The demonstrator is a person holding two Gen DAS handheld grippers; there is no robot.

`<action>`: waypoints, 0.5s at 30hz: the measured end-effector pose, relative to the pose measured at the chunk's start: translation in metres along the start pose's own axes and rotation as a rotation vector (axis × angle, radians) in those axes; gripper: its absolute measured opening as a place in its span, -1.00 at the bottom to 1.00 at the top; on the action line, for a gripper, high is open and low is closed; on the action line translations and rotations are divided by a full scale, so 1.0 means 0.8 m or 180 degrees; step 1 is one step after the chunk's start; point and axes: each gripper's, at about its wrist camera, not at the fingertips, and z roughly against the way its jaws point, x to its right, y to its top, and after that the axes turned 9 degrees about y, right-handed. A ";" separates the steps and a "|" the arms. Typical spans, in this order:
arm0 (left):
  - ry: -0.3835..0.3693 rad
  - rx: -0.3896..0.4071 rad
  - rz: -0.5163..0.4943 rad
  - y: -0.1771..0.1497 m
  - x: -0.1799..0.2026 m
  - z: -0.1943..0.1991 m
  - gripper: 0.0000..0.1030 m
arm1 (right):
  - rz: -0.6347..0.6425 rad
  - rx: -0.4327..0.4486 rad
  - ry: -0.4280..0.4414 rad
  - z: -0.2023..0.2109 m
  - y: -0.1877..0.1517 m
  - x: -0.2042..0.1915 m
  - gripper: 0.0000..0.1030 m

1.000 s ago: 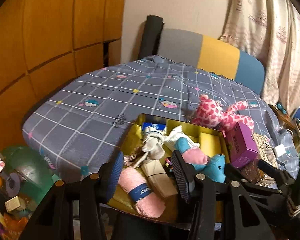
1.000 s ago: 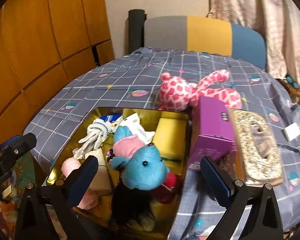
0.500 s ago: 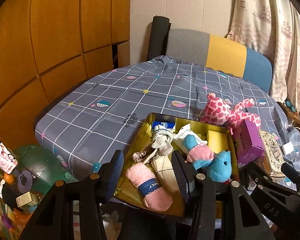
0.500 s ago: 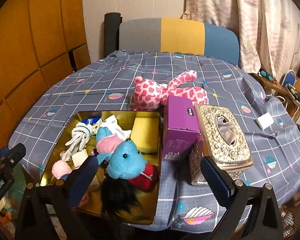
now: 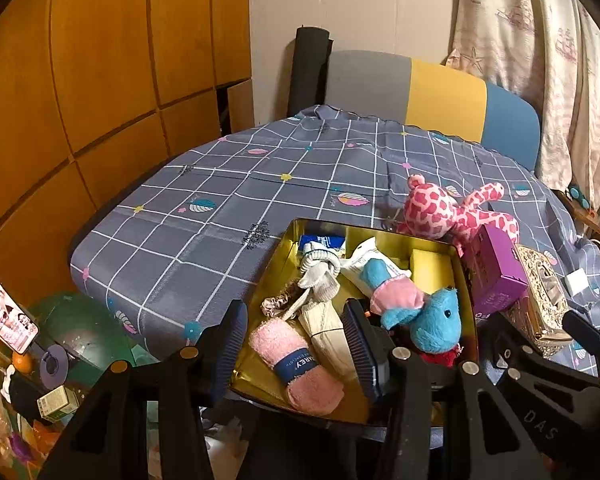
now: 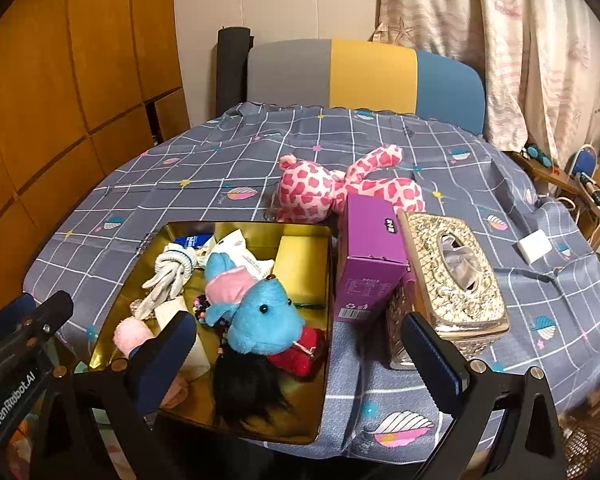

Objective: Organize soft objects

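A gold tin tray on the checked tablecloth holds several soft things: a blue plush toy, a rolled pink towel, knotted grey socks, a yellow sponge, a red cloth and a black hairy piece. A pink spotted plush lies on the cloth behind the tray. My left gripper hovers open above the tray's near left part, holding nothing. My right gripper hangs wide open above the tray's near right corner, empty.
A purple box and a glittery tissue box stand right of the tray. A small white block lies further right. A chair is behind the table. Clutter fills the floor at left.
Both cameras have pulled back and up, so the tray looks smaller and more of the table shows. The things in the tray have not moved. Both grippers keep their width.
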 end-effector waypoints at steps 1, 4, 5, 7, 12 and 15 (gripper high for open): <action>0.0004 0.0005 -0.0008 0.000 0.001 0.000 -0.02 | -0.0012 -0.0002 -0.0008 0.000 0.000 0.001 0.99; 0.0012 0.0026 -0.0039 0.000 0.003 0.002 -0.02 | -0.0070 -0.0020 -0.0004 -0.003 0.002 0.006 0.99; 0.0010 0.0032 -0.0046 0.000 0.004 0.002 -0.02 | -0.0079 -0.0018 -0.0011 -0.003 0.002 0.007 0.99; 0.0008 0.0040 -0.0059 0.000 0.005 0.003 -0.02 | -0.0076 -0.0012 -0.0019 -0.003 0.002 0.008 0.99; -0.0008 0.0025 -0.0088 -0.001 0.007 0.002 -0.02 | -0.0068 0.0000 -0.0017 -0.002 0.003 0.009 0.99; -0.0049 -0.0012 -0.0078 -0.002 0.009 0.000 -0.02 | -0.0067 -0.0001 -0.0020 -0.002 0.003 0.009 0.99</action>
